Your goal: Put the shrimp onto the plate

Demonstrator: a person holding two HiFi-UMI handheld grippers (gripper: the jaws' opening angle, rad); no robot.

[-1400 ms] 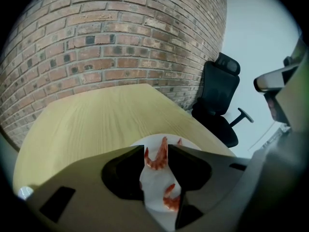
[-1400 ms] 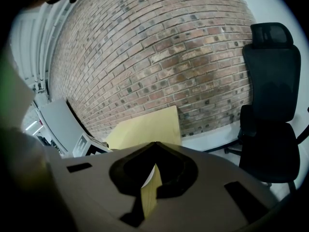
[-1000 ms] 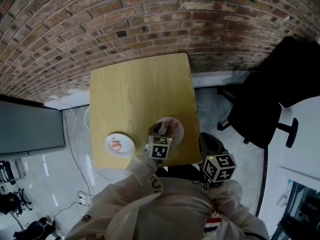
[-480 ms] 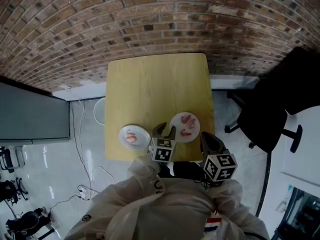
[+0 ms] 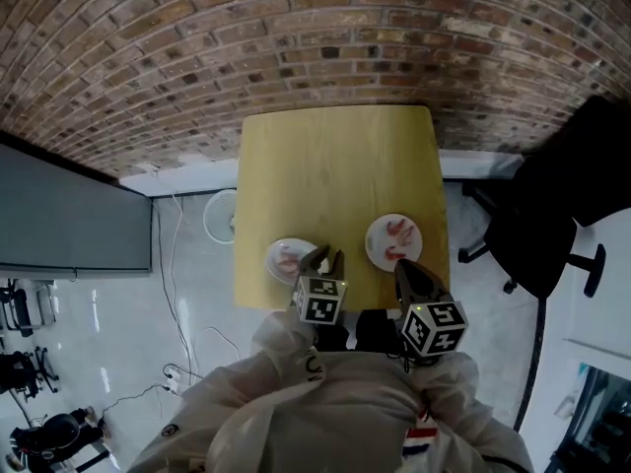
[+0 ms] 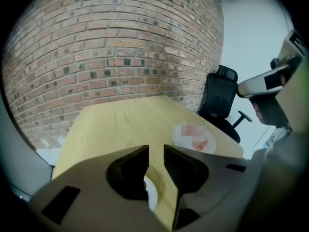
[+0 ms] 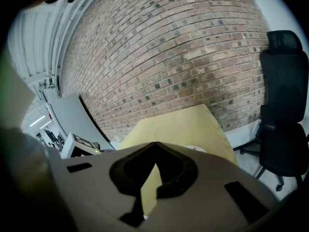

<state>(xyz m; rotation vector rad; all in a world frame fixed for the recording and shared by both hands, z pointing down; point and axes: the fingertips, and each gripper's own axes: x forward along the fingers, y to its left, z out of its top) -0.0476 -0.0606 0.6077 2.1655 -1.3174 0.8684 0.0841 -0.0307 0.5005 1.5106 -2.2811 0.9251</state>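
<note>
Two white plates lie near the front edge of the yellow table (image 5: pixel 335 166). The left plate (image 5: pixel 279 269) holds one pink shrimp (image 5: pixel 287 257). On the right plate (image 5: pixel 377 242) lie two shrimp (image 5: pixel 397 230). My left gripper (image 5: pixel 323 257) hovers just right of the left plate. Its jaws are closing to a narrow gap, with nothing between them (image 6: pixel 156 149). The right plate (image 6: pixel 212 146) shows ahead of it with an orange shrimp (image 6: pixel 202 144). My right gripper (image 5: pixel 406 269) hangs at the table's front edge below the right plate, shut and empty (image 7: pixel 155 144).
A brick wall (image 5: pixel 315 37) stands behind the table. A black office chair (image 5: pixel 537 235) is at the right. A grey panel (image 5: pixel 69 215) is at the left. A round white thing (image 5: pixel 221 215) sits on the floor left of the table.
My left gripper has moved from over the right plate leftward to beside the left plate, and its jaws have narrowed. The head view has shifted, so the table sits further right.
</note>
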